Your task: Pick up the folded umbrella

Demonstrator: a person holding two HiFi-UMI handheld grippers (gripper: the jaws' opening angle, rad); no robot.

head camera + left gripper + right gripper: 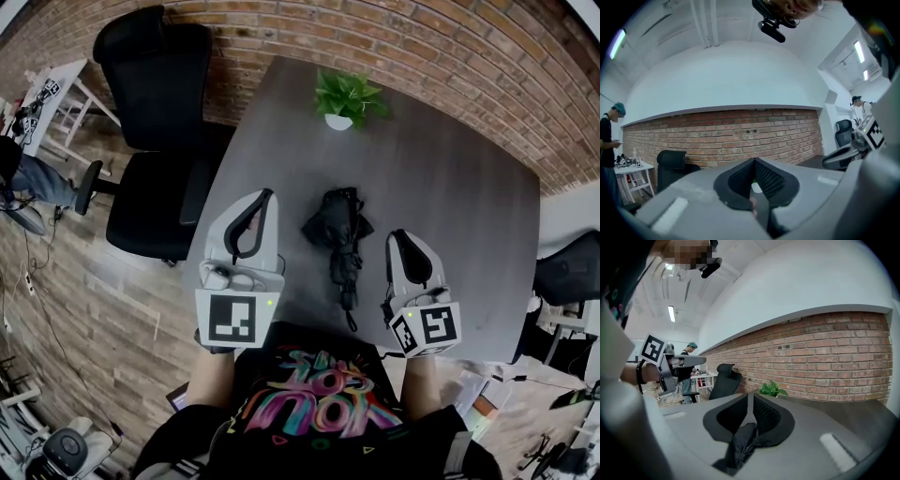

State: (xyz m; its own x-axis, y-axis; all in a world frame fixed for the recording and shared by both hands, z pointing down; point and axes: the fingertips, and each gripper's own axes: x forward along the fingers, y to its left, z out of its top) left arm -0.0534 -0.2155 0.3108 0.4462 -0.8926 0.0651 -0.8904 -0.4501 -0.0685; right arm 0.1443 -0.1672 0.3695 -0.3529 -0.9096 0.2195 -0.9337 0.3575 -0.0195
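Grey tabletop (450, 187) fills the middle of the head view, with a black office chair (155, 84) at upper left. The folded umbrella (342, 239) lies flat at frame centre, black, long axis running top to bottom, canopy bunched loose at the upper end. It sits between the two tools and touches neither.

Left tool (268, 195), left of the umbrella: pads pressed together, nothing in them. Right tool (395, 235), just right of it: pads barely parted, only a thin slit, nothing pinched. Its own view shows black fabric low in the frame, which I read as the umbrella lying ahead on the tabletop, not a grip.

Small potted plant (347, 94) is at the top edge, well clear. The wrist strap (352, 323) trails off the umbrella's lower end.

Risks:
- Neither tool looks wide enough for the body. Going in like this would just shove it across the tabletop.
- Pinching only the loose canopy would probably let the fabric stretch while the shaft sags or slips out.
- Grabbing only the strap would leave it dangling and swinging.
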